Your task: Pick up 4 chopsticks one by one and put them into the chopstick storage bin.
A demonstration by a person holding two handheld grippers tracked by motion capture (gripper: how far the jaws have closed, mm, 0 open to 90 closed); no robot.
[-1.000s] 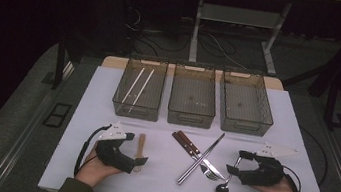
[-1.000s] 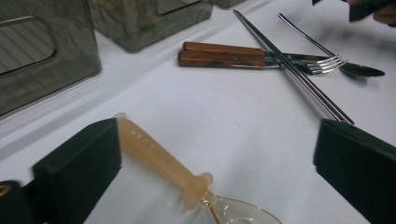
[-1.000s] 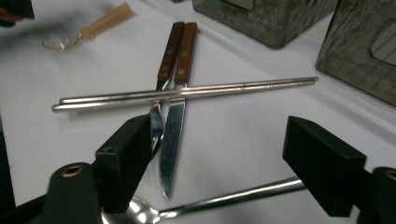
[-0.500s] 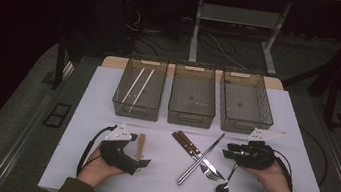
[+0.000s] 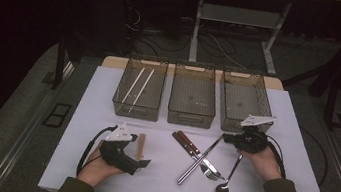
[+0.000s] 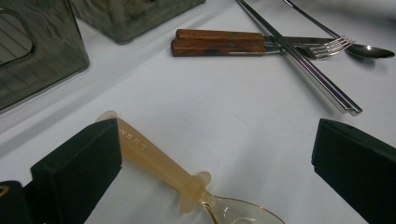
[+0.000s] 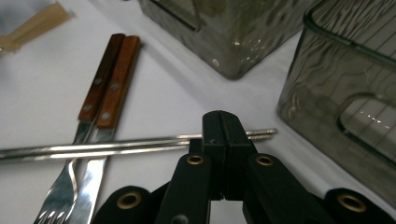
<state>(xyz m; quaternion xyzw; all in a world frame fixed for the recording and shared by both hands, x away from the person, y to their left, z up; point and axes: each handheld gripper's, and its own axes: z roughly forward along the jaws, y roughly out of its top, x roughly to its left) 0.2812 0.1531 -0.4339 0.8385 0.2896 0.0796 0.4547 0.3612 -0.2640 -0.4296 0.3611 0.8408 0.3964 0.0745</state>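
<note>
White tabletop (image 5: 105,117), right gripper (image 7: 224,133) clenched over metal chopsticks (image 7: 93,148); left gripper (image 6: 215,154) released around amber spoon (image 6: 163,165).

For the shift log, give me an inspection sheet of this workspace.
Surface: white tabletop, flat.
Job's things: metal chopsticks lie across the wood-handled cutlery; amber spoon.
Clutter: metal spoon; three bins, the left one holding white sticks.
Grippers: left gripper open, amber spoon between its jaws; right gripper has just been closing, now shut at the chopsticks, nothing seen between its jaws.
Cables: gripper cables trail on the tabletop.
Surroundings: dark floor; desk frame.
</note>
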